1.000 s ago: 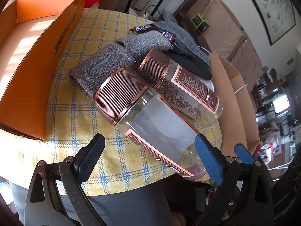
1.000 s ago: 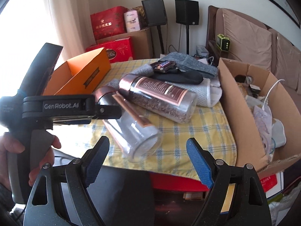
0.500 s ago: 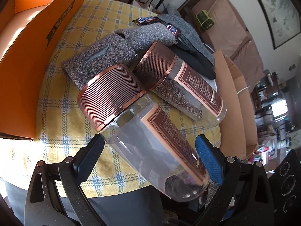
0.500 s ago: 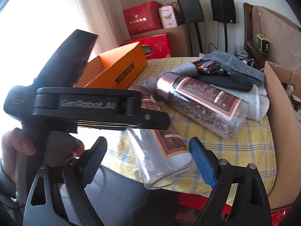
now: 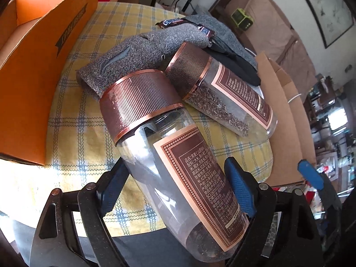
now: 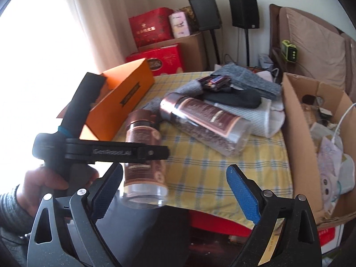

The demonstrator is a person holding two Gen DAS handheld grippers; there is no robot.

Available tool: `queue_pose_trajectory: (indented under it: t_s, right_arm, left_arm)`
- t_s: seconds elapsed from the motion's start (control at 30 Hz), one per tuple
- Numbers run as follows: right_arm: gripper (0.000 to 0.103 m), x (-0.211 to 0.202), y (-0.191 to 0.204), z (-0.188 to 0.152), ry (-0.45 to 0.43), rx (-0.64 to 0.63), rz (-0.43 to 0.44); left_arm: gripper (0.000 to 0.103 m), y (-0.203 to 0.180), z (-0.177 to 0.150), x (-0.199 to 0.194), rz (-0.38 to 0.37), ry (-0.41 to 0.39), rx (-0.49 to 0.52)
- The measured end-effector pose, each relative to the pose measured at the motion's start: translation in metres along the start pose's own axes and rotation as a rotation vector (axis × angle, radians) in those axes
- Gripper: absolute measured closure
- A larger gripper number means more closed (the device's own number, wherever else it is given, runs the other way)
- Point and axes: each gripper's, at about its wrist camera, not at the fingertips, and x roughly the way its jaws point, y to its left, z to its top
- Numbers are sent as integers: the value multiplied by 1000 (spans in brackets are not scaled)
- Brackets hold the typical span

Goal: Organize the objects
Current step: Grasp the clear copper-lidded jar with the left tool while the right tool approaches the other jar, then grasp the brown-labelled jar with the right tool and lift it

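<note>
Clamped around the lower body of a clear plastic jar [image 5: 178, 173], the left gripper [image 5: 175, 189] had its blue pads [image 5: 239, 187] pressed against both sides of the container, which was lifted off the bench [image 5: 73, 138] and tilted with its ribbed copper-brown lid [image 5: 138, 98] pointing away and its base toward the camera. That jar looked nearly empty and carried a brown label with pale printed text. Seen from the right wrist, the same jar [image 6: 144, 155] hung at the near bench edge under the black body of the left gripper [image 6: 106, 151], whose handle sat in a hand [image 6: 44, 187]. The right gripper [image 6: 175, 191] hovered apart from everything, its blue pads [image 6: 242, 193] spread wide with nothing between them. Just beyond the held jar, a second jar [image 5: 224, 95] of the same kind lay on its side on the yellow checked tablecloth [image 6: 200, 166], partly filled with dark loose leaves. Behind both jars lay a grey knitted garment [image 5: 142, 53] with a candy bar wrapper [image 5: 173, 23] on top and a black cloth [image 5: 233, 66] beside it. An orange cardboard box [image 5: 37, 66] stood open at the left side of the bench, and a brown cardboard box [image 6: 311, 133] holding assorted items stood off the right edge.
</note>
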Motion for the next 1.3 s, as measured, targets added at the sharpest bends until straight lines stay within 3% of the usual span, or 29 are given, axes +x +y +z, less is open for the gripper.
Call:
queue_pose_trajectory:
  t_s: [0.07,0.2,0.47,0.6,0.8,0.87,0.93,0.97,1.13,1.3]
  right_arm:
    - [7,-1,-10,5,0,18,-70]
    - [7,-8,-30,17,-19,51,-103]
    - [7,42,-28,61,109,-167,-232]
    - [8,83,-26,75,200,-265,-231]
    - [8,119,-24,86,309,-307,-142]
    - [8,130,-25,87,350,-317,-135]
    - [8,141,-27,85,400,-326,-113]
    - [8,146,-27,85,421,-330,-115]
    - [15,161,-28,84,500,-344,-93]
    - [19,163,-19,79,534,-414,-129]
  left_arm:
    - [21,-2,-3,-2,10,-3,34]
    - [27,-3,-10,-9,22,-14,75]
    - [29,2,-14,-15,37,4,100]
    - [28,4,-14,-16,47,29,127]
    - [21,10,-12,-7,19,78,88]
    - [20,6,-14,-7,42,66,114]
    - [25,2,-17,-7,53,57,136]
    - [38,1,-18,-7,48,54,146]
    - [39,0,-23,-9,57,49,165]
    - [39,5,-22,-18,73,39,160]
